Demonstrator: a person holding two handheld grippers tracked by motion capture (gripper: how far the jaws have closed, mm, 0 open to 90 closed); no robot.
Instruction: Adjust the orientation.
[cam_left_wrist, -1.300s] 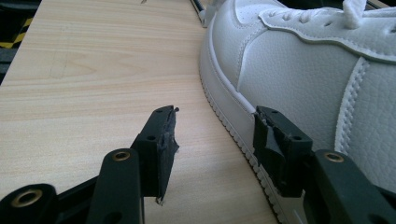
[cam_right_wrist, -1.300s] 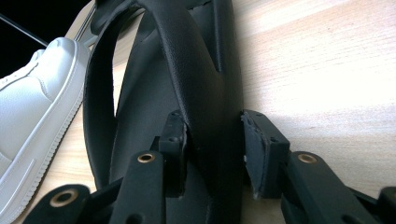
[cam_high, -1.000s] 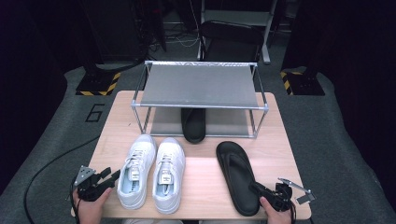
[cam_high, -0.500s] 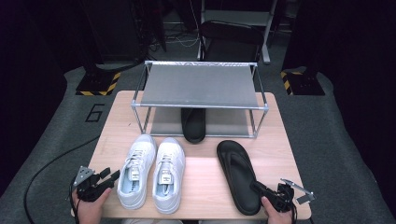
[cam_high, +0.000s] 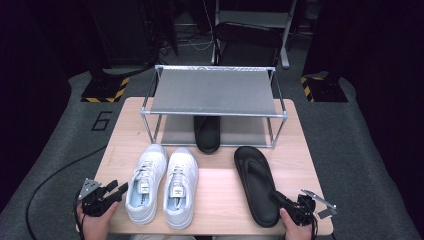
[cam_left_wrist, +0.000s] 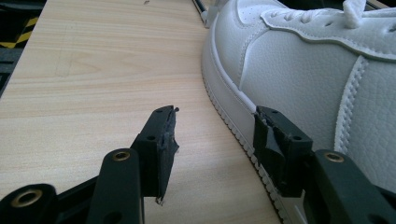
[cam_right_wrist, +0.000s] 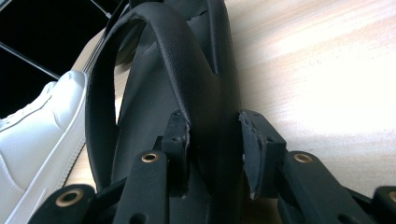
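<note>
The left gripper (cam_high: 114, 192) hovered at the near left corner of the table (cam_high: 220, 200), jaws spread wide and gripping nothing, one jaw tip right against the sole edge of the left sneaker (cam_high: 146, 182). The right sneaker (cam_high: 180, 185) sat just beside its mate. Behind them stood the rack (cam_high: 215, 92), with one sandal (cam_high: 207, 132) already tucked under it on the lower level.

To the right lay the other sandal (cam_high: 256, 182), flat on the table, toe toward the rack. The right gripper (cam_high: 280, 200) was at its heel end. In the right gripper view the jaws stood part open, straddling the strap (cam_right_wrist: 205, 88) and the sandal's side edge; whether the pads had yet pinched it I couldn't tell, though a sliver of gap showed on one side.

To do this well, I'd have said: close fully on the strap where it's thick, lift level so the limp sole doesn't drag, and slide it in beside its partner.
</note>
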